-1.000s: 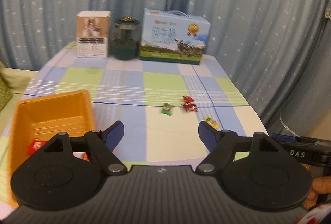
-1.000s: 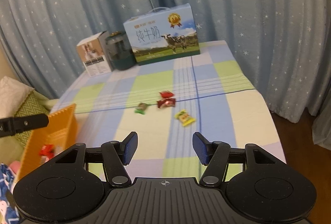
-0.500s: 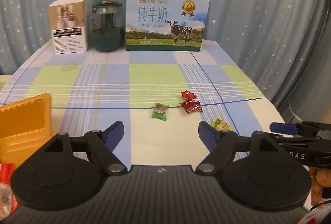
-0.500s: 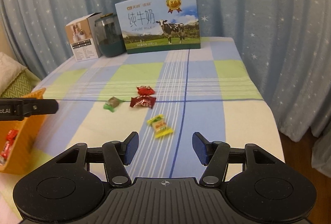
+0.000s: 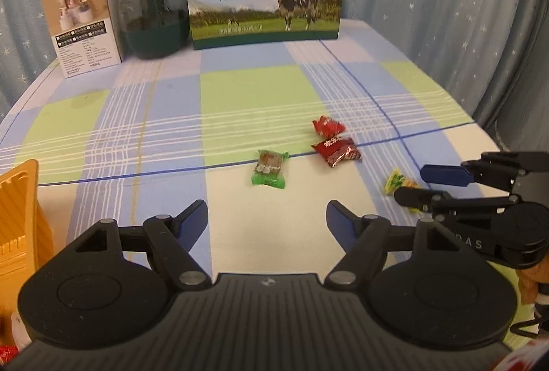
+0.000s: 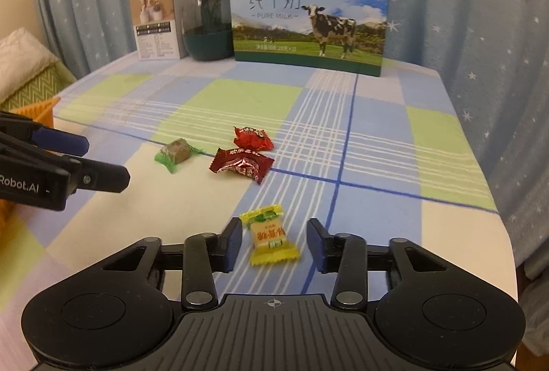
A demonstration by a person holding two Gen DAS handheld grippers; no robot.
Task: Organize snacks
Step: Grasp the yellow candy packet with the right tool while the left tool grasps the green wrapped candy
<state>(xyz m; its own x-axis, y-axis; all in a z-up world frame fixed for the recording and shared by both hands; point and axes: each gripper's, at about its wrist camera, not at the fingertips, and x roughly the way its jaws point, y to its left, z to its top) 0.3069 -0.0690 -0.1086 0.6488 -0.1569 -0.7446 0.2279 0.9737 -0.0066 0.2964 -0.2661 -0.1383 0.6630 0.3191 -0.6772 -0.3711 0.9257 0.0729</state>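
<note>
Right wrist view: right gripper [image 6: 273, 244] jaws just closing around yellow wrapped candy [image 6: 270, 235], pads not touching it yet | left gripper [image 5: 267, 216] released, empty; green wrapped candy [image 5: 270, 168] lies ahead of it

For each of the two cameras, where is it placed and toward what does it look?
Left wrist: sits on the left gripper, faces the green candy; the right gripper and a bit of hand show at right.
Right wrist: sits on the right gripper, its jaws just closing around the yellow candy; the left gripper enters at left.
Shared: both see the red candies, milk box and checked tablecloth.
</note>
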